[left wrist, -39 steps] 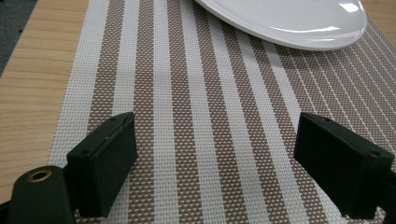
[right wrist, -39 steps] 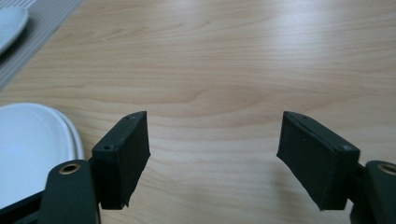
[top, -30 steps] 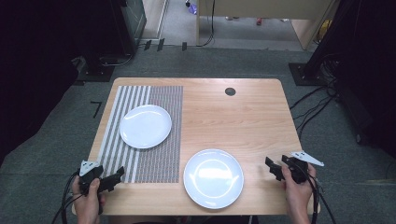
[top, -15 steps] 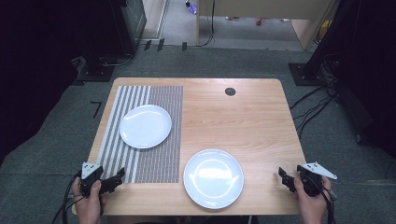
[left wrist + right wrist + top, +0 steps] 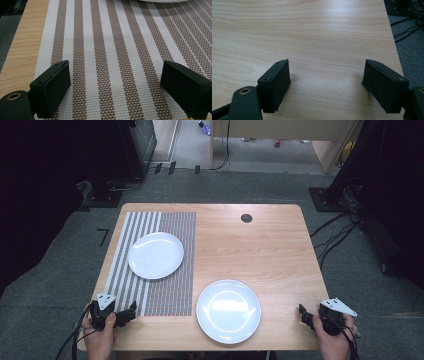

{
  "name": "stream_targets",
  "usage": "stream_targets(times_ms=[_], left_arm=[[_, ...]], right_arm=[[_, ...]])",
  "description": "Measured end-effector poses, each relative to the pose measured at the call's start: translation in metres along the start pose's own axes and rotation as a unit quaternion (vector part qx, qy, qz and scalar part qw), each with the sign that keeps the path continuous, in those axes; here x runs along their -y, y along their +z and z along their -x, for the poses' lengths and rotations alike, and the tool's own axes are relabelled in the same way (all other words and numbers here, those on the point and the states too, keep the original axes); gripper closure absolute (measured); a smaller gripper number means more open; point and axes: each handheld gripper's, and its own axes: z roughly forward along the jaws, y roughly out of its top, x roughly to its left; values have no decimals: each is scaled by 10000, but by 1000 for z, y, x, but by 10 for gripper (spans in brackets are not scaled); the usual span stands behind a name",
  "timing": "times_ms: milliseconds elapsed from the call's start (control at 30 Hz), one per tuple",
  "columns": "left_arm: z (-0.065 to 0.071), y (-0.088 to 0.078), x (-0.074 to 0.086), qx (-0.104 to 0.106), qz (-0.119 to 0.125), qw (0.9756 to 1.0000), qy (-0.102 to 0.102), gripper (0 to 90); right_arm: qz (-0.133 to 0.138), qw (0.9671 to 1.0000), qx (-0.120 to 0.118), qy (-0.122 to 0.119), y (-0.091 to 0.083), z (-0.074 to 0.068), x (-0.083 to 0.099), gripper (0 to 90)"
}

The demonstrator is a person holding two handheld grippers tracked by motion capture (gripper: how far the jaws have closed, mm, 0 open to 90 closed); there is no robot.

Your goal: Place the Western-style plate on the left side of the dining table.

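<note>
1. Since a second ago, the right gripper (image 5: 306, 316) has drawn back from beside the near plate toward the table's near right corner; the left gripper (image 5: 127, 313) has barely shifted.
2. Left gripper: hovers over the near edge of the striped placemat (image 5: 150, 290), jaws wide and holding nothing.
3. Far plate (image 5: 155, 255): sits on the placemat, bare, well ahead of the left gripper.
4. Near plate (image 5: 228, 310): rests on the bare table (image 5: 270, 245), also bare, between the two grippers.
5. Right gripper: jaws wide, nothing between them.
6. Judgement: both tools seem parked before a reach; next, one must close in on a plate's rim.
</note>
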Motion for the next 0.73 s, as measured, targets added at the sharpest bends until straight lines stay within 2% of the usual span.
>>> stream_targets(times_ms=[600, 733], left_arm=[[0, 0, 0, 10, -9, 10000, 9, 88], [-2, 0, -1, 64, 3, 10000, -22, 83]], right_arm=[[11, 10000, -14, -32, 0, 0, 0, 215], [19, 10000, -52, 20, -1, 2, 0, 214]])
